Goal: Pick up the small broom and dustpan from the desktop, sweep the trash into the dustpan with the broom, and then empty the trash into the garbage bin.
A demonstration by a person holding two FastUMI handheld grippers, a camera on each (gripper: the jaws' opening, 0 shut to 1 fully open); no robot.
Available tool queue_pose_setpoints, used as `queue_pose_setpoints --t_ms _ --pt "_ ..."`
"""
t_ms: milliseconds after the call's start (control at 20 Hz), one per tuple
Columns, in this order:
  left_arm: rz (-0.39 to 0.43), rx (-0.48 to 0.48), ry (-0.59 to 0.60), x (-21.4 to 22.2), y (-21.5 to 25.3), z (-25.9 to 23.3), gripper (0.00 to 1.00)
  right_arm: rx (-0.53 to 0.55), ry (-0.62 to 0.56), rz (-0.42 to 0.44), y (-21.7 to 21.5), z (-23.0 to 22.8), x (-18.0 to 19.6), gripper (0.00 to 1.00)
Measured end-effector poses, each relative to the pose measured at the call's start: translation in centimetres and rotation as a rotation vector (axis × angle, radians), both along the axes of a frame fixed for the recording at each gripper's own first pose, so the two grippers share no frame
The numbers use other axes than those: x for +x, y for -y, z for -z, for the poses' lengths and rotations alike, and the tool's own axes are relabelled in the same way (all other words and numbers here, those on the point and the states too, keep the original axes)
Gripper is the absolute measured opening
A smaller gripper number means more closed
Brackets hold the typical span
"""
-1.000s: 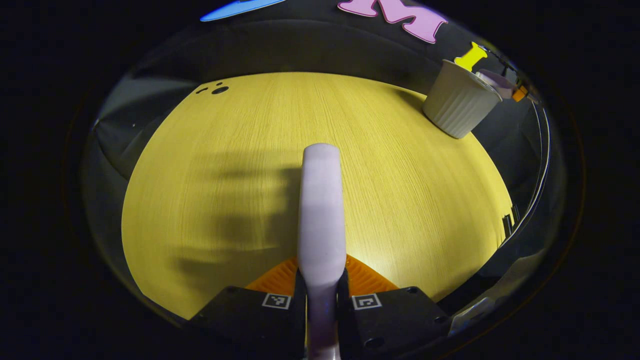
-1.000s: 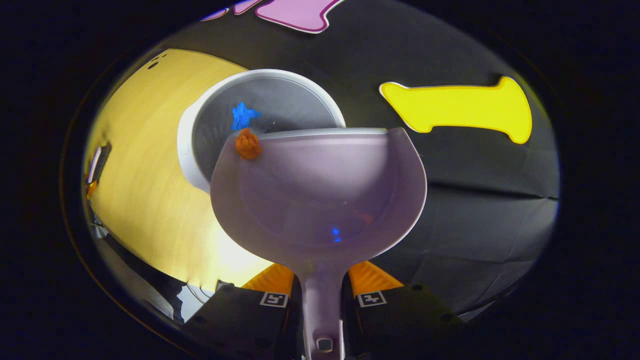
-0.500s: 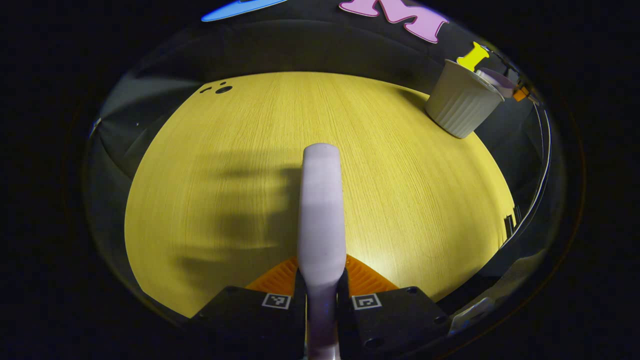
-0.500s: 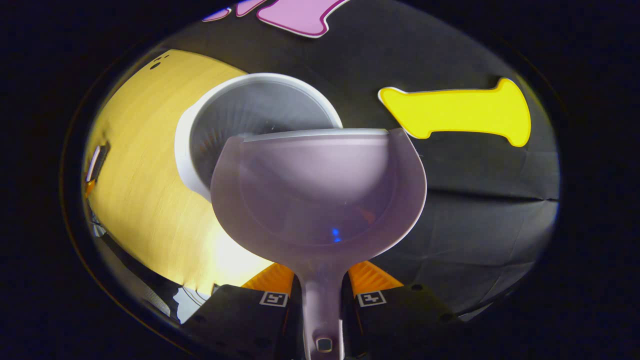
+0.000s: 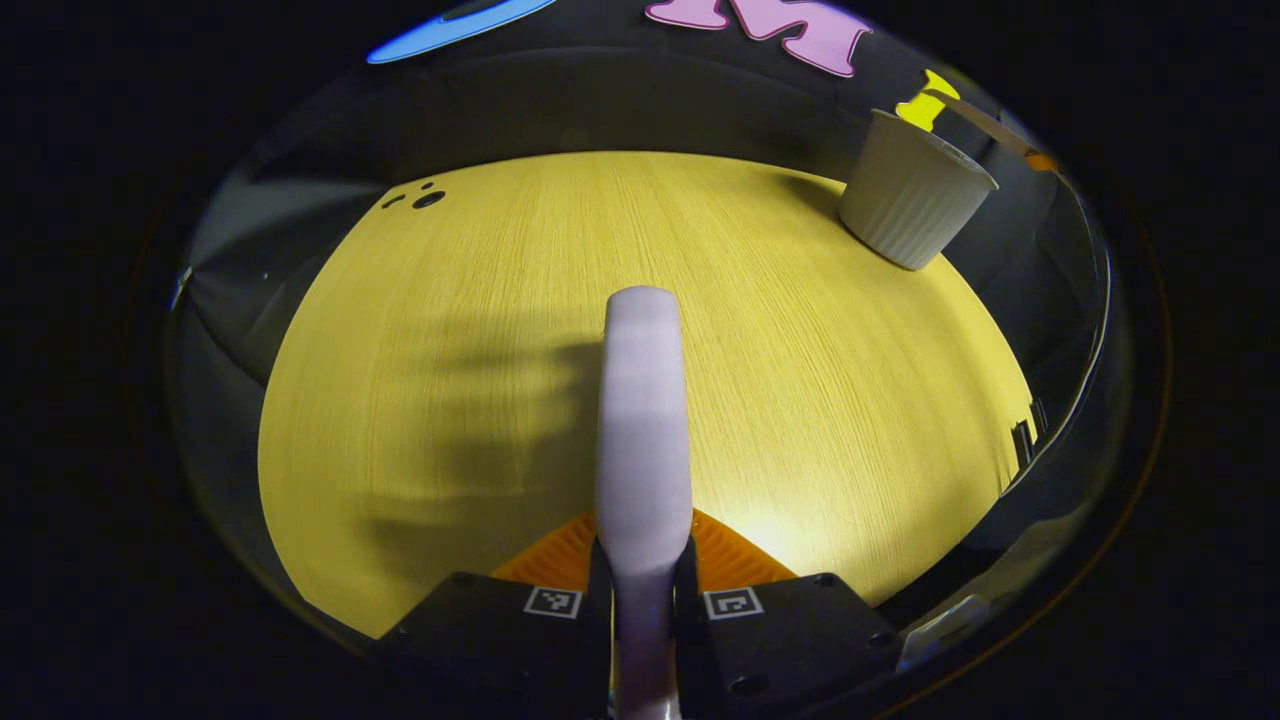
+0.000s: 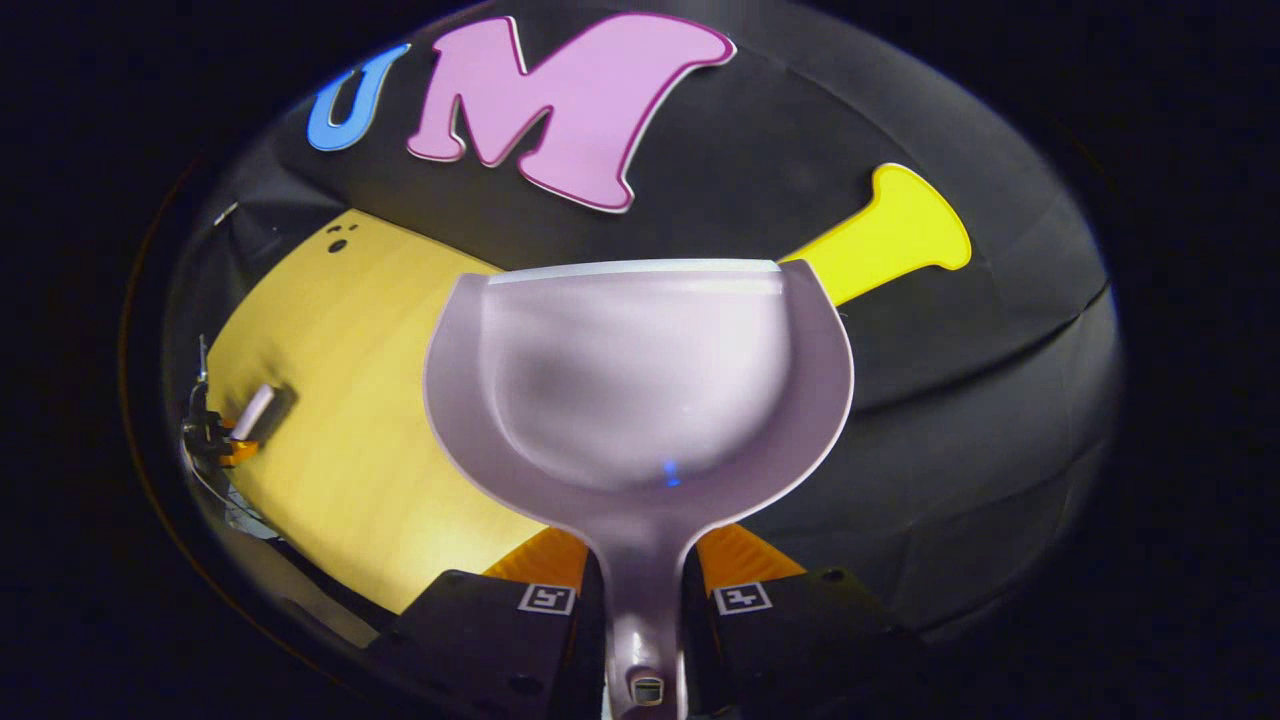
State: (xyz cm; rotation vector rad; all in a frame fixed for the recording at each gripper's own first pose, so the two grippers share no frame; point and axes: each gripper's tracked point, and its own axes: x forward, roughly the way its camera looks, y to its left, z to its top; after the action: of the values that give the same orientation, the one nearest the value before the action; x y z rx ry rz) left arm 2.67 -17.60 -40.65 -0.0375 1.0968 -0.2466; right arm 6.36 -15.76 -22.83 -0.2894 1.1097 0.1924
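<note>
My left gripper (image 5: 643, 550) is shut on the pale lilac broom (image 5: 643, 400), which points forward above the yellow desktop (image 5: 450, 350). The white ribbed garbage bin (image 5: 912, 190) stands at the far right corner of the desk. In the left gripper view the dustpan (image 5: 985, 122) shows edge-on, above and just beyond the bin. My right gripper (image 6: 643, 560) is shut on the lilac dustpan's handle; its pan (image 6: 640, 380) faces me with no trash in it. In the right gripper view the left gripper (image 6: 215, 440) and broom (image 6: 252, 412) show far off at the left.
The desktop (image 6: 340, 400) carries small dark holes (image 5: 428, 198) near its far left corner. Black cloth walls stand close behind the bin and along the desk's far edge.
The orange and blue scraps slid off the dustpan's lip into the bin. The right gripper then swung the dustpan up and away, and the bin left its view. The left gripper barely shifted.
</note>
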Motion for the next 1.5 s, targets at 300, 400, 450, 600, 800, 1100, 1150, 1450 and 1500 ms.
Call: queue_pose_setpoints --t_ms 300,400,450,600,800,1100,1150,1450,1500 --pt "0.005 0.013 0.01 0.1 0.0 -0.4 0.3 0.137 0.007 -0.05 -8.4 0.1 -5.9 0.35" --pt "0.002 0.02 0.01 -0.1 -0.1 -0.3 0.3 0.194 -0.016 -0.059 -11.6 1.0 -8.1 0.35" --pt "0.001 0.023 0.009 -0.1 -0.2 -0.3 0.3 0.216 -0.031 -0.065 -12.8 1.7 -9.2 0.35" --pt "-0.001 0.032 0.011 -0.1 -0.4 -0.2 0.3 0.239 -0.082 -0.071 -16.2 4.7 -12.4 0.36" --pt "-0.001 0.046 0.013 0.2 -0.9 -0.2 0.3 0.283 -0.168 -0.073 -20.2 9.0 -16.8 0.35" --pt "0.003 0.058 0.037 0.4 -0.5 -0.1 0.31 0.296 -0.258 -0.038 -23.3 16.1 -20.9 0.36" --pt "0.006 0.057 0.042 0.6 -0.4 0.0 0.31 0.288 -0.267 -0.039 -23.6 17.4 -21.4 0.35" --pt "0.045 0.093 0.061 0.8 -0.5 0.3 0.3 0.293 -0.315 -0.014 -23.7 20.5 -22.8 0.31" --pt "0.051 0.098 0.058 0.8 -0.6 0.3 0.31 0.297 -0.323 -0.005 -23.6 20.7 -22.8 0.35"
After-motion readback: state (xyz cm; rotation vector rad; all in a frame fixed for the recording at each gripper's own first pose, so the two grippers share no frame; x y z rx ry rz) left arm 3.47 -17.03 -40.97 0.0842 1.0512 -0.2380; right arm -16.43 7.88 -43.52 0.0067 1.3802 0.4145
